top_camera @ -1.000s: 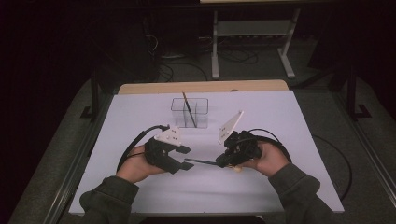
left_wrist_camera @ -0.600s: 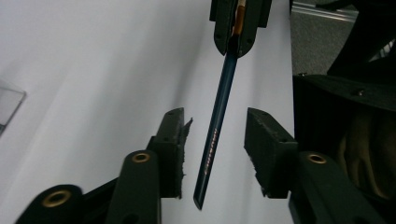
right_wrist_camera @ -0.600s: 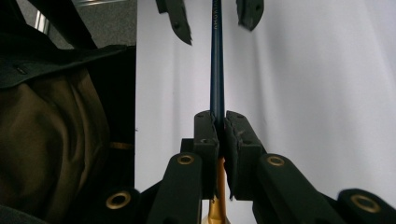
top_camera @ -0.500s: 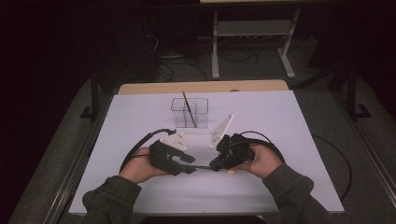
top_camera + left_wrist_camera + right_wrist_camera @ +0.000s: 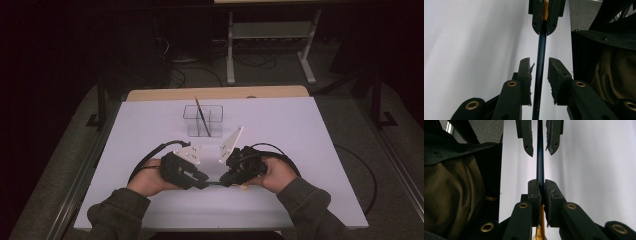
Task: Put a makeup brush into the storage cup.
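Observation:
A thin dark blue stick with an orange end lies level between my two grippers, just above the white table. My right gripper is shut on its orange end, also seen from the left gripper view. My left gripper faces it, and the stick runs between its jaws. Those jaws have just been closing. A gap still shows beside the right pad, and the stick lies close to the other pad. In the high view the left gripper and right gripper nearly meet tip to tip.
A clear square container stands on the table beyond the grippers, with another thin stick leaning in it. Black cables loop from both grippers across the table. Dark floor and a metal frame lie behind the table.
Both hands have drifted slightly toward the table's near edge. The left gripper's jaws have narrowed around the free end of the stick, which the right gripper keeps holding.

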The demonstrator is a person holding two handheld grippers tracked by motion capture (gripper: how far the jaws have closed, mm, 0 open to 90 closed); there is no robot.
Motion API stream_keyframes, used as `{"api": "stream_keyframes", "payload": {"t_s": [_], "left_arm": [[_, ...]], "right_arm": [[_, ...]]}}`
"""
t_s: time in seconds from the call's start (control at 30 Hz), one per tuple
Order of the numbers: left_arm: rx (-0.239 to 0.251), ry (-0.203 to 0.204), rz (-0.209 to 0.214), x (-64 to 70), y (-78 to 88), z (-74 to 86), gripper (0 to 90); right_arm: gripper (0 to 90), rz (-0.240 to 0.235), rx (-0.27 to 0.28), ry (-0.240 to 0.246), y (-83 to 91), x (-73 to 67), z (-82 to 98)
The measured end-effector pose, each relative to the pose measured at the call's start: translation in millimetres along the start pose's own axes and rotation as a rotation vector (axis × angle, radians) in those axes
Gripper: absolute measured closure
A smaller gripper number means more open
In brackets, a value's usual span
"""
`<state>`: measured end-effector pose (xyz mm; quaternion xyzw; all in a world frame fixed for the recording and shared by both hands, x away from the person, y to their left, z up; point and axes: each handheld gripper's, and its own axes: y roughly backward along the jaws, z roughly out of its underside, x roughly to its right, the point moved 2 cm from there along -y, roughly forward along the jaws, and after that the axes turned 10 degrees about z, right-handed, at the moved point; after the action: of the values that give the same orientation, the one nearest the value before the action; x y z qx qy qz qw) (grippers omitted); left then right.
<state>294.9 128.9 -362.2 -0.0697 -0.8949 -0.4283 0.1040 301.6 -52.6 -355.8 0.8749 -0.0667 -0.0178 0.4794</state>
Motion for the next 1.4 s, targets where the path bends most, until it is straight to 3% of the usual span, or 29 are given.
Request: {"api": "stream_keyframes", "payload": {"t_s": [0.27, 0.57, 0.63, 0.77, 0.93, 1.23, 1.4], "left_arm": [[-0.029, -0.007, 0.016, -1.7, -3.8, 0.8, 77.8], [-0.021, -0.027, 0.025, -1.4, -2.6, 3.7, 84.3], [-0.005, -0.024, 0.014, -1.2, -1.9, 5.1, 84.5], [0.008, -0.022, -0.009, -0.6, -0.2, 9.2, 84.7], [0.030, -0.024, -0.026, 0.4, 3.3, 15.0, 84.7], [0.037, -0.042, -0.020, 2.3, 4.7, 17.0, 84.7], [0.013, -0.044, -0.012, 1.8, 1.8, 17.6, 84.4]], "right_arm": [[83.1, 0.002, -0.003, 0.010, -0.7, -0.7, -0.1], [82.7, 0.012, 0.005, 0.018, -1.2, -1.9, -0.7], [81.3, 0.032, 0.016, 0.015, -1.4, -1.3, -0.3], [72.6, 0.018, 0.042, -0.021, -0.4, 0.5, 3.7], [66.9, 0.015, 0.061, -0.031, -1.6, 3.5, 11.8], [78.8, -0.005, 0.068, -0.035, -1.7, 6.3, 18.5], [82.4, -0.030, 0.049, 0.000, -5.2, 6.1, 18.5]]}}
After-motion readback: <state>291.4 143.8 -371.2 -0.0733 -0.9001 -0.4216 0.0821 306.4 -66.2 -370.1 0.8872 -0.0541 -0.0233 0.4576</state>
